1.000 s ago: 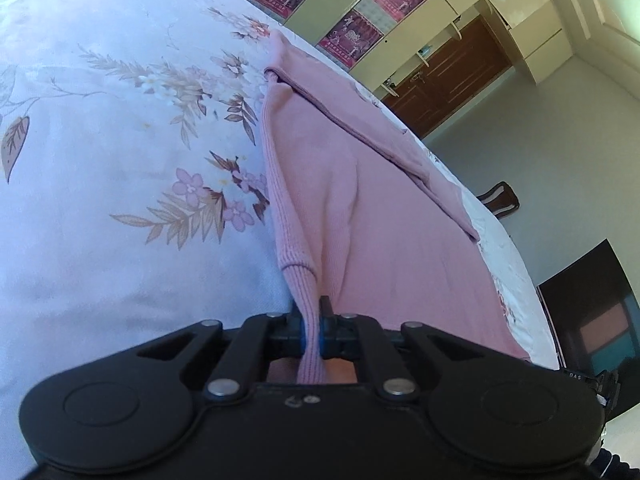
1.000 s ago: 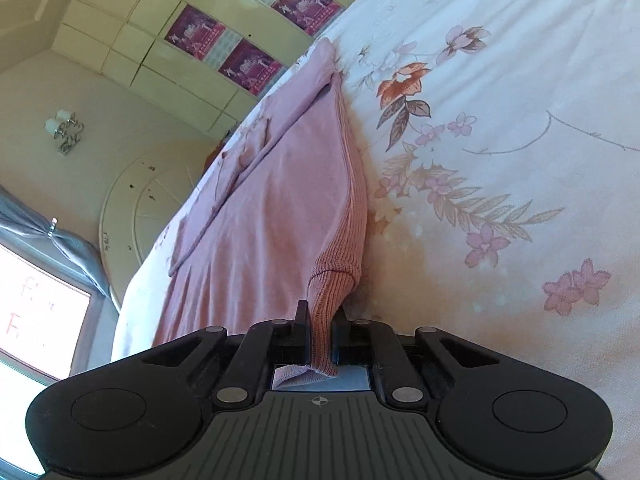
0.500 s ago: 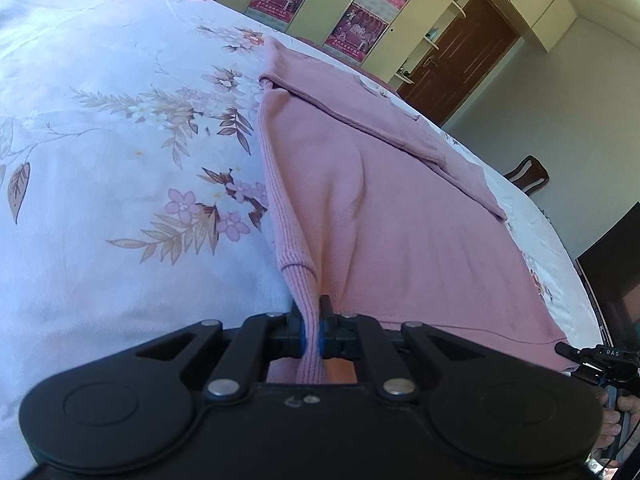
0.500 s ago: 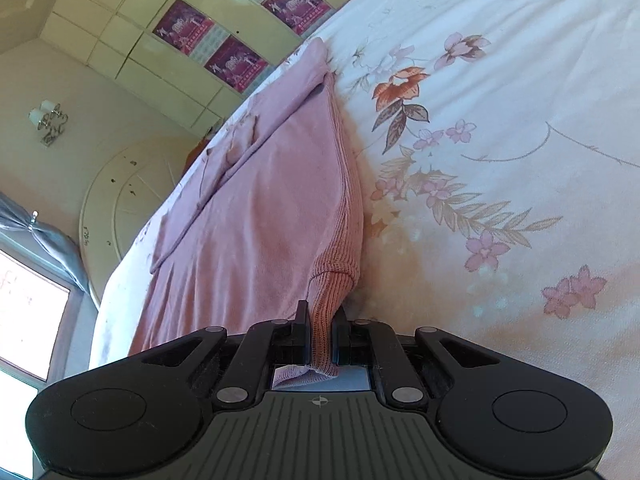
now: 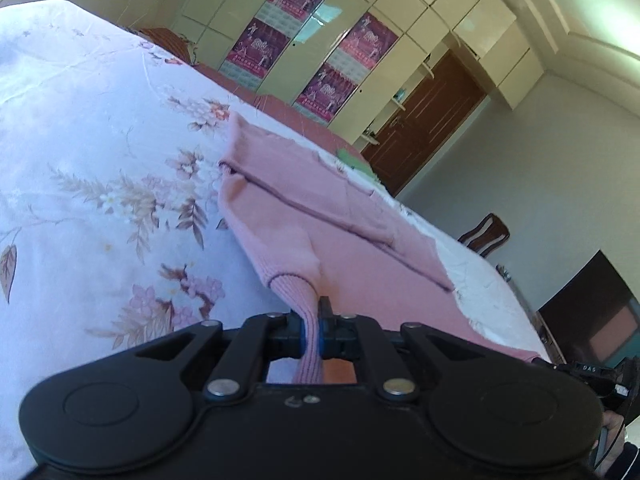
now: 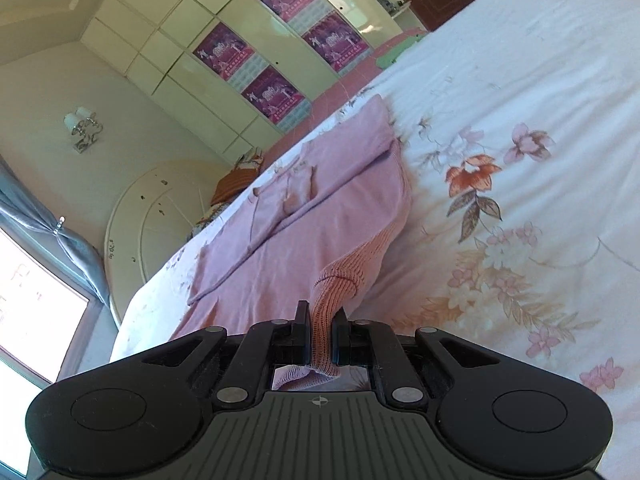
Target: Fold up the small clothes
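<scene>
The pink knit garment [image 5: 352, 264] lies spread on the bed [image 5: 80, 168], over a floral sheet, with its far portion flat against the bedding. A sleeve or flap lies folded across the upper body, its edge running diagonally in both wrist views; that part of the fold appears done.

The left gripper [image 5: 311, 334] is clenched on a ribbed hem corner of the garment, the cloth pinched between its fingers. The right gripper [image 6: 321, 334] is likewise clamped on the opposite ribbed corner [image 6: 338, 280]. Both corners are raised off the bed, and the fabric rises from the sheet toward each grip.

Judgement: the task is in mid-course. The hem-to-shoulder fold is begun but not laid down (the lower edge is only lifted). Remaining: carry both corners over, set them down, release, and any final halving.
</scene>
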